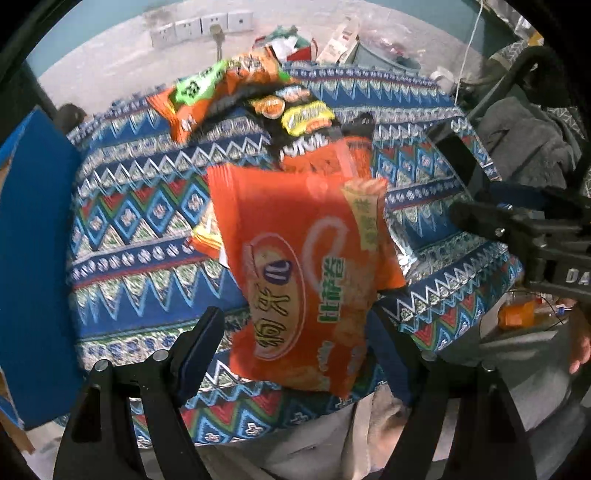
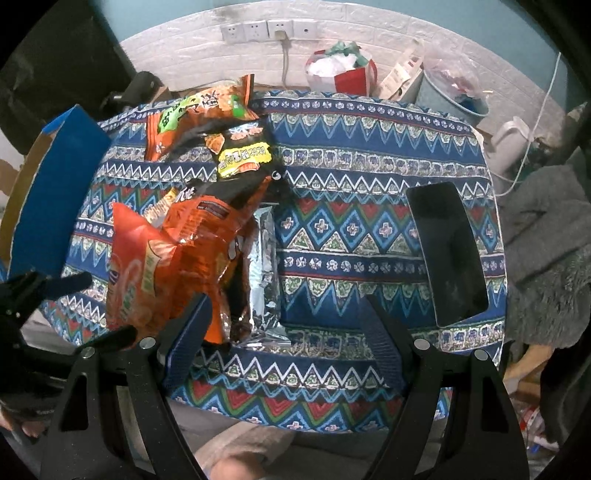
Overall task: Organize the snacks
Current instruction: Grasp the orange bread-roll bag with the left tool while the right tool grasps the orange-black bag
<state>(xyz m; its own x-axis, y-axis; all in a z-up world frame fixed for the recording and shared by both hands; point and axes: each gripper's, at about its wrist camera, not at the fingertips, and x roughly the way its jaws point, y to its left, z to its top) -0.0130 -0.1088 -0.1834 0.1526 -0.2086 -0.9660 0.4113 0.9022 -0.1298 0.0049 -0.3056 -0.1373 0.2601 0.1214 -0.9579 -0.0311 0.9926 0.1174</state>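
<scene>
A large orange snack bag (image 1: pixel 303 273) lies on the patterned table (image 1: pixel 140 229), between the wide-apart fingers of my left gripper (image 1: pixel 299 354), which is open and not touching it. The bag also shows in the right wrist view (image 2: pixel 147 273). Behind it lie a black snack bag (image 1: pixel 295 110), an orange-and-green bag (image 1: pixel 195 99) and a silver foil pack (image 2: pixel 264 266). My right gripper (image 2: pixel 284 339) is open and empty over the table's near edge, right of the pile. It also shows at the right of the left wrist view (image 1: pixel 480 218).
A blue cardboard box (image 1: pixel 33 258) stands at the table's left edge, also in the right wrist view (image 2: pixel 59 192). A black phone (image 2: pixel 448 251) lies on the table's right side. A red bag (image 2: pixel 351 77), a bucket (image 2: pixel 454 96) and wall sockets (image 2: pixel 269 29) are behind.
</scene>
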